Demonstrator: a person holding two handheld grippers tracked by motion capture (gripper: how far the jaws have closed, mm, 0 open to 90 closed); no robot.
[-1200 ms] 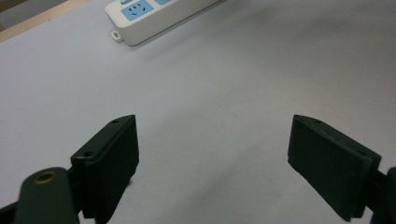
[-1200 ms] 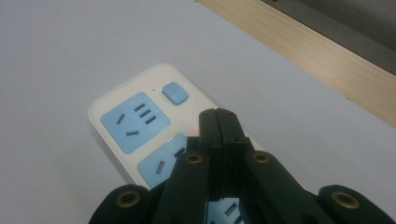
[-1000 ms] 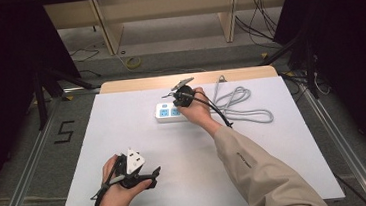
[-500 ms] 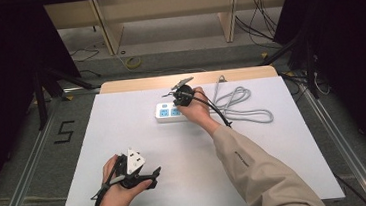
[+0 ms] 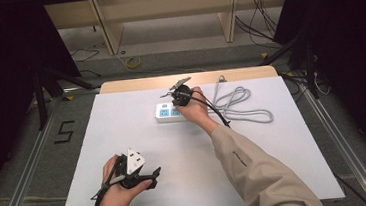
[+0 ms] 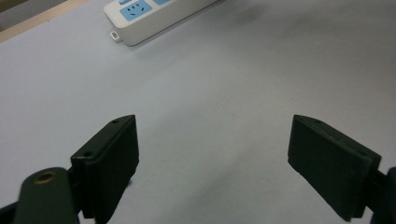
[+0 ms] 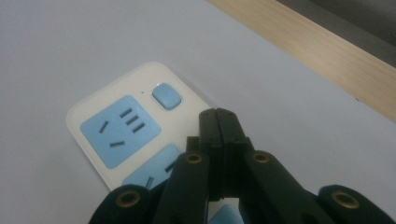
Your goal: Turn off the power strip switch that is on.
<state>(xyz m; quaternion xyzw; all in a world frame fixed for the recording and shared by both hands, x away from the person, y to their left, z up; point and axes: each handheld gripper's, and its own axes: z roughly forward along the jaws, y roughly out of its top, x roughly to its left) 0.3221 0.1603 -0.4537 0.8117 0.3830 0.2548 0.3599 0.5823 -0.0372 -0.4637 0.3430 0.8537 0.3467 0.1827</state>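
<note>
Right gripper (image 7: pixel 218 114) fingers pressed together, empty, over power strip (image 7: pixel 116 126) near its blue button (image 7: pixel 166 96). Left gripper (image 6: pixel 215 154) fingers wide apart, empty, well short of strip. No legible markings.

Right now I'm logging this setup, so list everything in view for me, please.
power strip: one, white with blue sockets and a blue button, far middle of the table, under the right hand-held gripper
cord: one, grey, looped on the table right of the power strip
table: one, white top with a wooden far edge
shelf: one, light wood, on the floor beyond the table
floor mark: one, black figure 5, left of the table
left hand-held gripper: one, black, jaws wide apart, near left part of the table
right hand-held gripper: one, black, jaws shut, tips over the power strip
sleeve: one, beige, on the right arm
</note>
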